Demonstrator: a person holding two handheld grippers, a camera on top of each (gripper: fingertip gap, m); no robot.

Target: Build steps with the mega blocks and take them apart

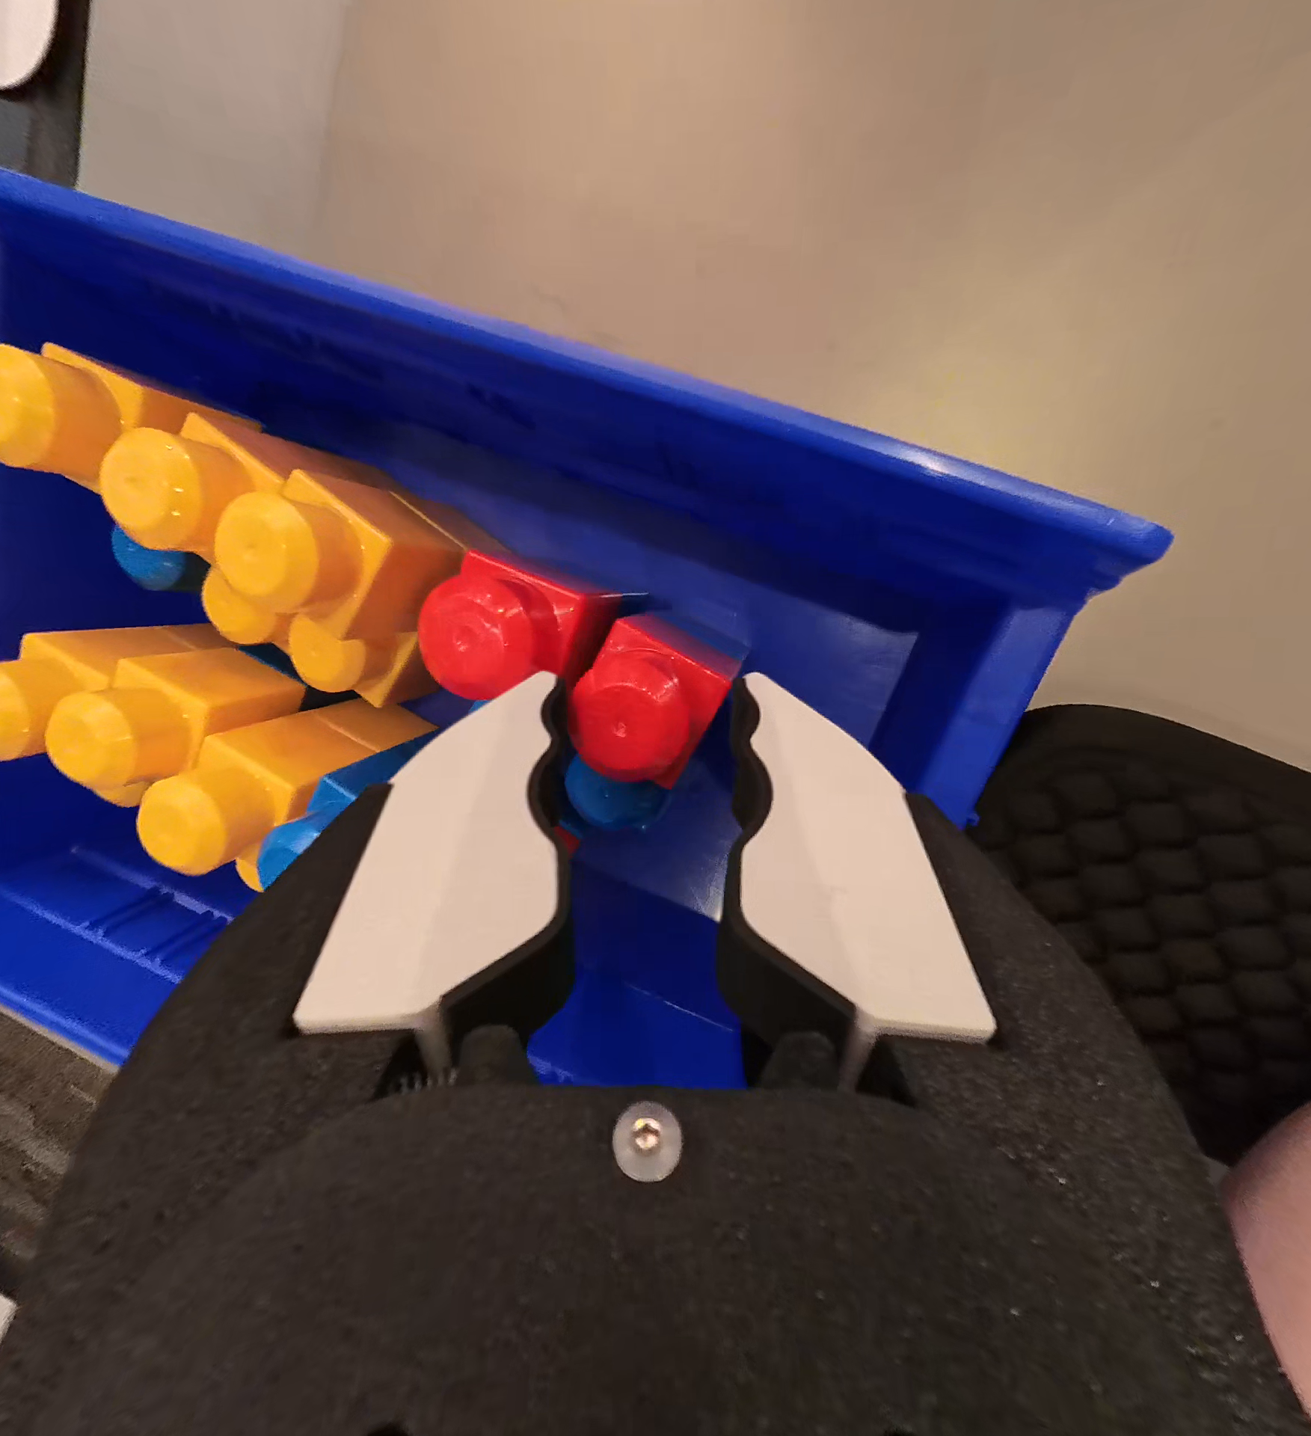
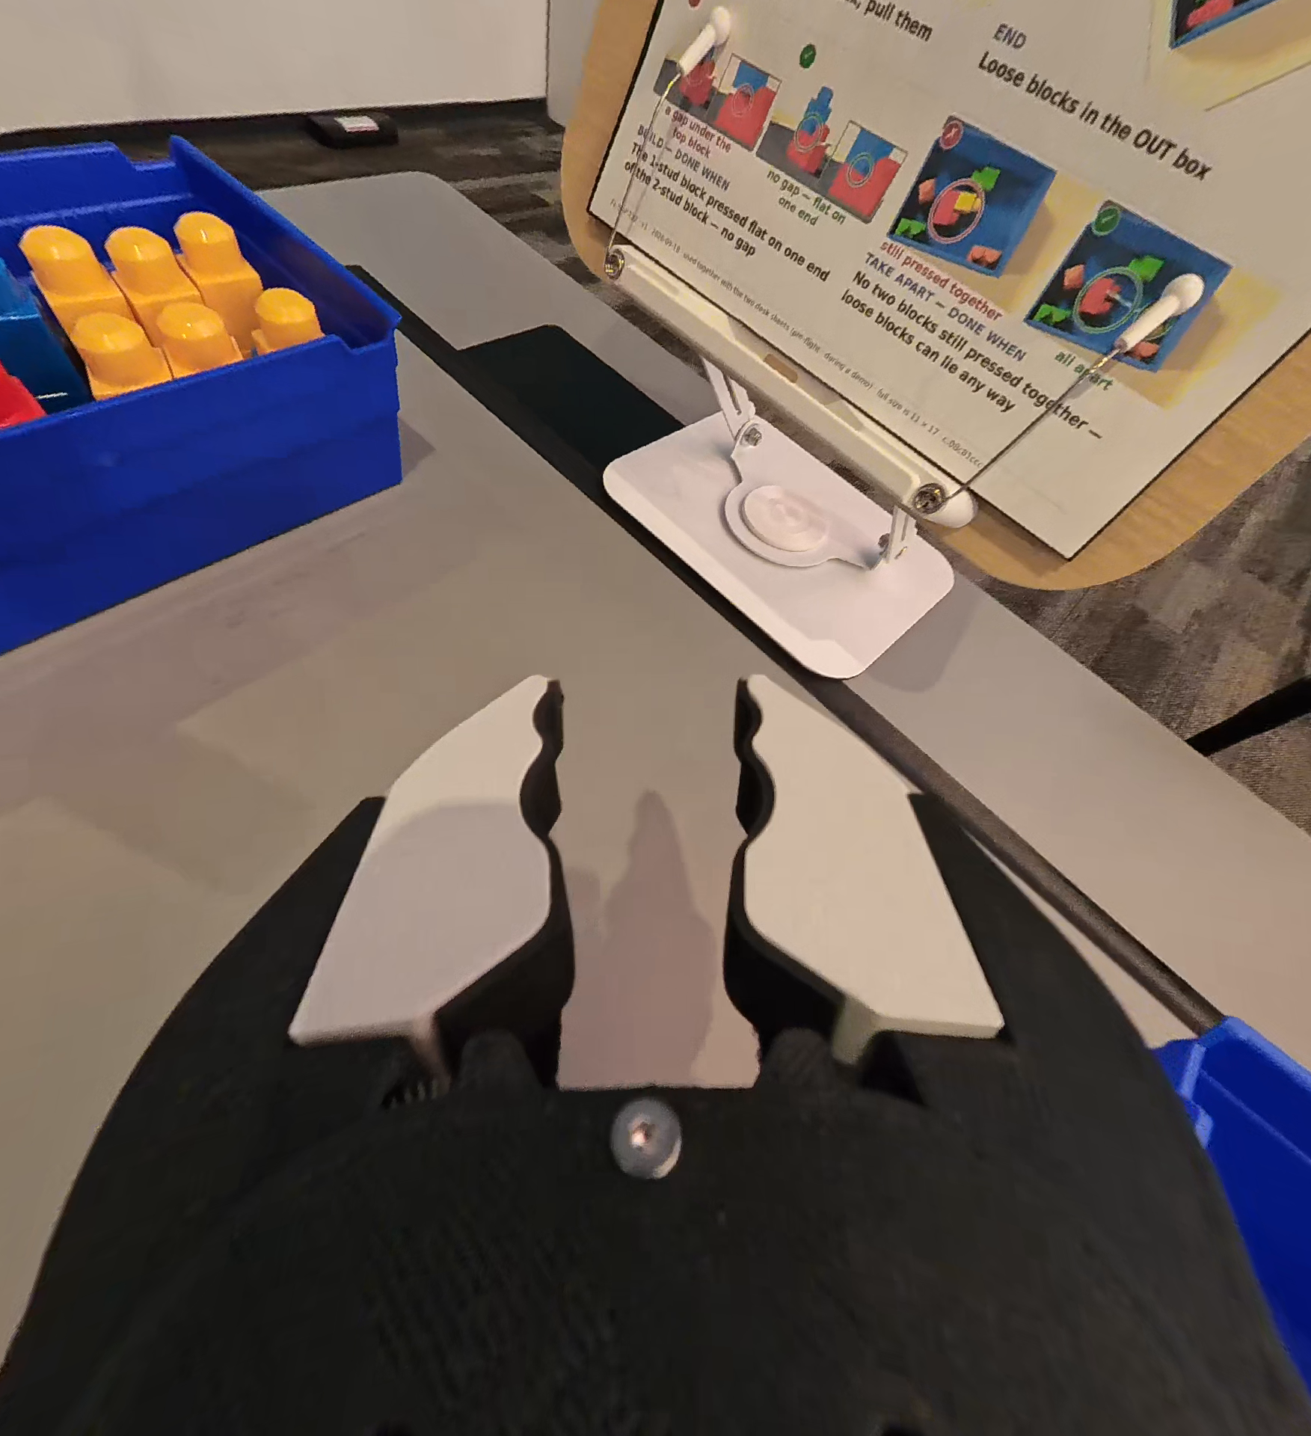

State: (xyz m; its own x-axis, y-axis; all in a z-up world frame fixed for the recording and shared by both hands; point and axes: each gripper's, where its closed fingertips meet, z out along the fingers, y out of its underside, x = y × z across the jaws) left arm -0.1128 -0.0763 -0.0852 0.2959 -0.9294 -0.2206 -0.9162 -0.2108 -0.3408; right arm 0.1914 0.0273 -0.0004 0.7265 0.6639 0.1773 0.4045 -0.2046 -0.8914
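My left claw [image 1: 644, 691] reaches into the blue bin [image 1: 714, 458], its fingers apart around a red block [image 1: 640, 711] that seems untouched by either pad, though the angle is poor. Yellow blocks [image 1: 263, 544] fill the bin beside it. My right claw [image 2: 646, 699] hangs spread and empty over the grey desk [image 2: 326, 699], near a white stand [image 2: 784, 575].

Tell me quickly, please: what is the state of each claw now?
Left claw: open, fingers on either side of a red block in the blue bin, not yet closed on it.
Right claw: open, empty, above the grey table.
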